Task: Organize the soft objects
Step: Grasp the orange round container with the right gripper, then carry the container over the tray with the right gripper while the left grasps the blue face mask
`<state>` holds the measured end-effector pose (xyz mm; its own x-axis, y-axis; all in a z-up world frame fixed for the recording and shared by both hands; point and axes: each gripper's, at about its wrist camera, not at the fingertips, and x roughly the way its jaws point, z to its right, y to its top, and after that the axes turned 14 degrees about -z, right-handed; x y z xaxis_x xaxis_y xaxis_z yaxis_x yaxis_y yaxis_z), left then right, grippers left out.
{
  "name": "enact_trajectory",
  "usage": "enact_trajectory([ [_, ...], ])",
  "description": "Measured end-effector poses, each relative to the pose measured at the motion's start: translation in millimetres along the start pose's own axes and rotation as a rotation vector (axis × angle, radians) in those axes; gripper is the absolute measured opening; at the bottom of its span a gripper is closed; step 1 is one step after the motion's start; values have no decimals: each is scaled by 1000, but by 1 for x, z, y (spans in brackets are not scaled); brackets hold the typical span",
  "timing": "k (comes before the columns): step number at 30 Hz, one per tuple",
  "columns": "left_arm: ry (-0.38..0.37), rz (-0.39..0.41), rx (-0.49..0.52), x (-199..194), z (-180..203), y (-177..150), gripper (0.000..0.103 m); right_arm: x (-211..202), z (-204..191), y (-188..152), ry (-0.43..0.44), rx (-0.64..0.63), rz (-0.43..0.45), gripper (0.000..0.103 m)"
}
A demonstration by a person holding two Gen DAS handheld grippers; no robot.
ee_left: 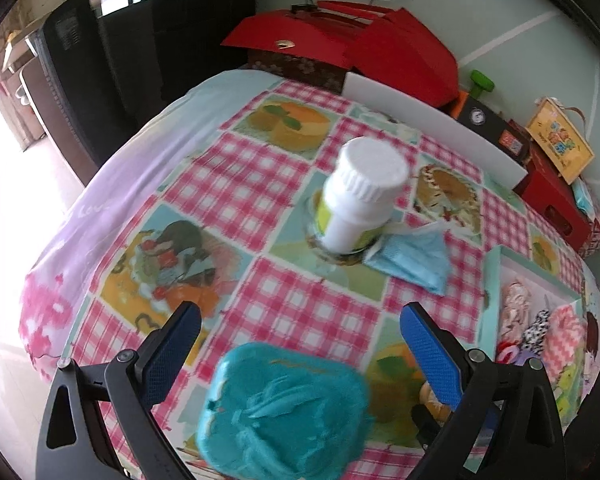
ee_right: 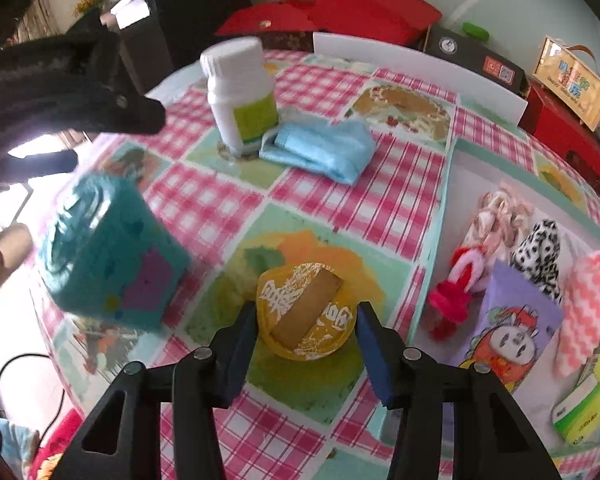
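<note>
Glossy patterned tablecloth (ee_left: pixel 284 184), smooth white plastic bottle (ee_left: pixel 360 196), soft blue cloth (ee_right: pixel 324 148), fuzzy teal block (ee_right: pixel 108 248).

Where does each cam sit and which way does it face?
Left wrist: on the left gripper, facing forward and down over the table at the teal box and white bottle; own fingers show.
Right wrist: on the right gripper, facing the yellow packet; a hand shows at left.
Shared: bottle, blue cloth, teal box, tray.
</note>
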<state>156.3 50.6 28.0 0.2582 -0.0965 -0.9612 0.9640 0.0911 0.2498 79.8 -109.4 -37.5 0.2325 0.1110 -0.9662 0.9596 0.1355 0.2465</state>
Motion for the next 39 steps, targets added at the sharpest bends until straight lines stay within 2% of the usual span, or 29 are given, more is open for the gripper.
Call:
enact_trajectory([
  [8, -43, -5, 36, -7, 36, 24, 100, -37, 30, 3, 33, 83, 121, 52],
  [13, -70, -18, 53, 1, 60, 37, 100, -64, 58, 6, 0, 142, 199, 52],
  [20, -63, -88, 81, 43, 103, 49, 99, -78, 111, 1, -4, 290, 238, 52],
  [26, -21, -121, 45, 80, 117, 54, 99, -79, 121, -4, -29, 305, 238, 52],
  [29, 6, -130, 26, 93, 113, 55, 91, -75, 122, -2, -40, 304, 228, 52],
  [33, 9, -157, 0, 105, 106, 55, 73, -74, 121, -3, -43, 300, 223, 52],
  [39, 2, -152, 14, 109, 101, 51, 62, -73, 120, -3, -53, 298, 216, 52],
])
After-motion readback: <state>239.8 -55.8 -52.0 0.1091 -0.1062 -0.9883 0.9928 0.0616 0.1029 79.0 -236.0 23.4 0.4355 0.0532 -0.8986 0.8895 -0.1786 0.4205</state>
